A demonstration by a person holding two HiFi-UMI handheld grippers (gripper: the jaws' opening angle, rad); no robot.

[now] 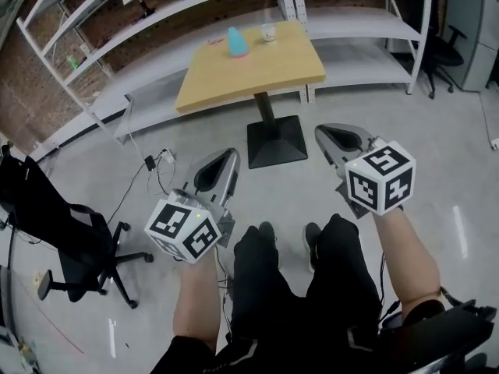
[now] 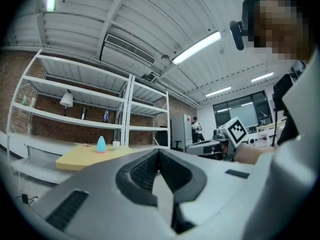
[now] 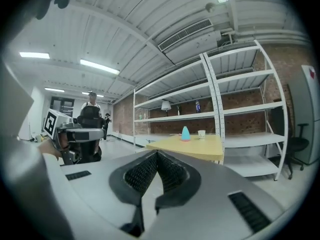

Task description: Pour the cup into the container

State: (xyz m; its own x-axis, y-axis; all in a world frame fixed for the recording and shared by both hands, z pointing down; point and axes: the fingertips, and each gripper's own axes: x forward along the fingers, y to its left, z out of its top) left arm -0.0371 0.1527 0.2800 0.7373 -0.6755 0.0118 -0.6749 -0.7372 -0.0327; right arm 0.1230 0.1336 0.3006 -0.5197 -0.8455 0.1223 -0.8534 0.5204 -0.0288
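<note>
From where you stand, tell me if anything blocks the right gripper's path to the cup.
Nothing visible does: only open floor and bare tabletop lie between the right gripper and the cup, beside the blue container.

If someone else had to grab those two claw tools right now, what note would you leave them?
Left gripper: shut, empty.
Right gripper: shut, empty.
Both are held out level, well short of the table.
White cup and blue container stand close together, not touching, near the table's far edge.
Done: nothing yet; neither is touched.
Left: reach the table, grip the cup, pour it into the blue container.
</note>
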